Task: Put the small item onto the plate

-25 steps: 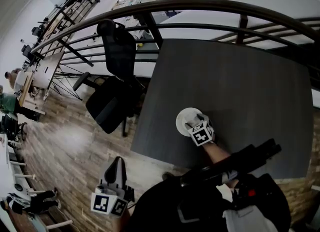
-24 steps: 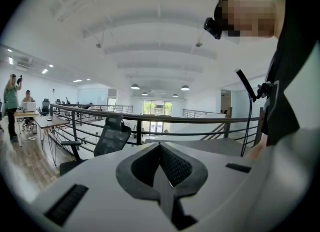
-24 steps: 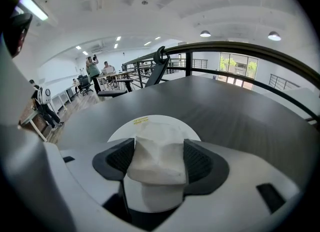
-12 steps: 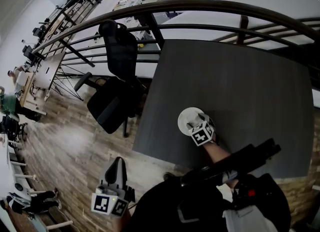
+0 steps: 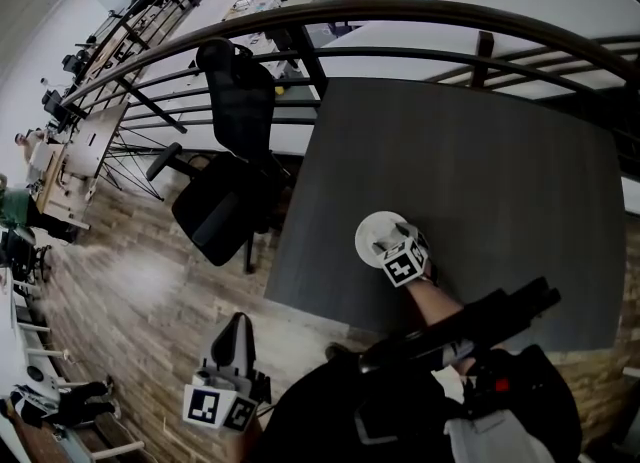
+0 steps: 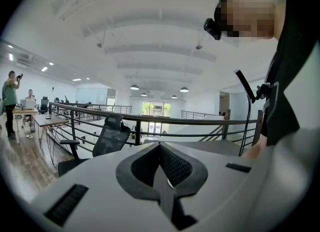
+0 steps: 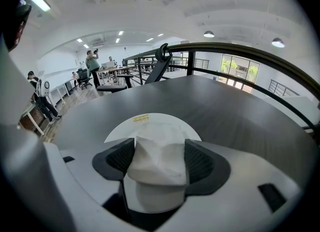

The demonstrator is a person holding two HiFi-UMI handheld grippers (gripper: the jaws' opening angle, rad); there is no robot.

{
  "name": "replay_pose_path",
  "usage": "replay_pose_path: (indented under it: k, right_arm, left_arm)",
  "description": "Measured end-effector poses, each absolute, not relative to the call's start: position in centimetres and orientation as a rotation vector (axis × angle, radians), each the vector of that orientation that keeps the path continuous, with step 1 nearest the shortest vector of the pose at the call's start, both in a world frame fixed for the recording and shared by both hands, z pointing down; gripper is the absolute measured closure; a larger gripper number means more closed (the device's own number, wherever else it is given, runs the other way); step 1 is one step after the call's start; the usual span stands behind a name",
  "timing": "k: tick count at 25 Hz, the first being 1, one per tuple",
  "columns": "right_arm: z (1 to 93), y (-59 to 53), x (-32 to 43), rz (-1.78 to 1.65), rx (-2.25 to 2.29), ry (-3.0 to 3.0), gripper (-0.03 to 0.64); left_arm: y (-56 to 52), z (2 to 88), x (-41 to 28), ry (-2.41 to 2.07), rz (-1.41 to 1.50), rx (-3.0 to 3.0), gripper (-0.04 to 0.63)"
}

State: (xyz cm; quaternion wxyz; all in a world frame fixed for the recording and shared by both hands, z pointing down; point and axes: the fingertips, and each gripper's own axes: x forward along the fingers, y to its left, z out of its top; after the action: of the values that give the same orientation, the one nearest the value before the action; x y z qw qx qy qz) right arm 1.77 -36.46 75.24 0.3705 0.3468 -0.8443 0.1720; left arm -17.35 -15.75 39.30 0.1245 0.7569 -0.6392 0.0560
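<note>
A small crumpled white item point(image 7: 158, 152) sits between the dark pads of my right gripper point(image 7: 159, 165), which is shut on it. Directly beyond the jaws lies the round white plate point(image 7: 150, 122) with a small yellow label at its far rim. I cannot tell whether the item touches the plate. In the head view the right gripper point(image 5: 392, 247) is over the near half of the plate point(image 5: 374, 230), close to the dark table's near-left edge. My left gripper point(image 5: 234, 325) hangs off the table at lower left over the wooden floor. Its jaws point(image 6: 161, 170) are shut and hold nothing.
The dark grey table point(image 5: 480, 161) stretches far and right of the plate. A curved black railing point(image 5: 400, 13) runs behind it. A black office chair point(image 5: 228, 151) stands left of the table. People stand at desks beyond the railing at far left.
</note>
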Motion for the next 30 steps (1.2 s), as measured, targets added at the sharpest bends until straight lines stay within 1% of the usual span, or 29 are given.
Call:
replay_pose_path:
  k: [10,16,21,22,23,27,30]
  right_arm:
    - [74.4,-37.6,0.7,0.479,0.955,-2.209,0.304]
    - [69.3,-38.7,-0.1,0.427,1.039,-2.288,0.304]
    - [64.7,-38.3,-0.1,0.45,1.133,-2.385,0.305]
    - [63.9,-38.2,-0.2,0.452,1.16,-2.403,0.313]
    - [63.0,-38.1,-0.2,0.456,1.188,-2.422,0.367]
    - [59.5,-37.2,-0.3,0.417,1.276,-2.511,0.389]
    - [57.2,-35.7,0.0,0.398,1.297,-2.538,0.44]
  left_arm:
    - [-16.3,39.6,-18.3,-1.826,0.137,2.242,0.591]
    - [-17.2,40.1,-19.0,-1.775,0.127,2.282,0.591]
    - [-18.1,40.6,-18.8,-1.69,0.104,2.358,0.591]
    - [-18.3,40.7,-18.9,-1.673,0.095,2.375,0.591]
    - [-18.5,40.7,-18.9,-1.657,0.084,2.394,0.591]
    - [-18.8,41.2,-19.1,-1.615,0.076,2.433,0.591]
    - [-18.7,41.3,-18.6,-1.564,0.08,2.479,0.591]
